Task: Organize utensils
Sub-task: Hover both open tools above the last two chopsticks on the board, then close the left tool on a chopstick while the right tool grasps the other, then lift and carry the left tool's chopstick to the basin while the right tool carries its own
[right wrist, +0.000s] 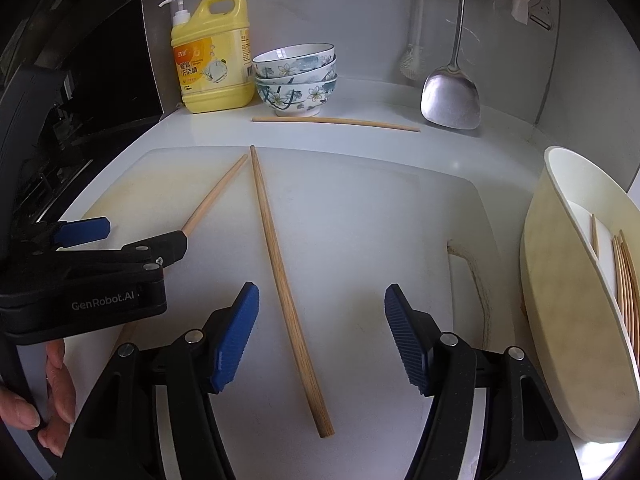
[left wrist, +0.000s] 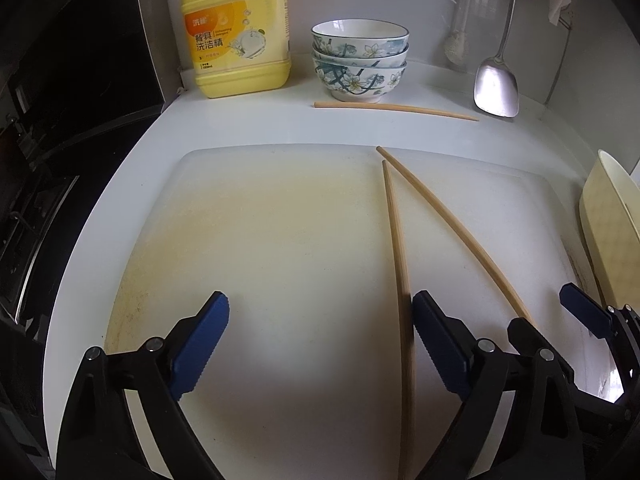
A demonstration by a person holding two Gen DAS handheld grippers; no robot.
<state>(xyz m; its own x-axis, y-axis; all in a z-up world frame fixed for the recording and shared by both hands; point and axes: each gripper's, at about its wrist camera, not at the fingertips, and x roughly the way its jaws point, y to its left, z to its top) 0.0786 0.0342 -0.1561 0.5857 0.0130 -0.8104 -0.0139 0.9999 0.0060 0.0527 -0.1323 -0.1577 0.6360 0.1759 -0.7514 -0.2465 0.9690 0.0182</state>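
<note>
Both grippers sit wide apart, gripping nothing. Left gripper hovers over the stained cutting board, one chopstick just inside its right finger, probably lined up for a grab. Right gripper straddles the other chopstick. A third chopstick lies by the bowls. Holder at far right already has some chopsticks, so that's likely the destination.

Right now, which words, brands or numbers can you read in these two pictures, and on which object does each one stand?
"GenRobot.AI": side of the black left hand-held gripper, seen from the right wrist.
"餐具洗洁精": orange label of the yellow plastic detergent bottle.
"1000mL": lower edge of that label, barely legible.
Brand characters at the label's top and the small print beside them: too blurred to read.
Stacked floral ceramic bowls: pattern only, no text.
</note>
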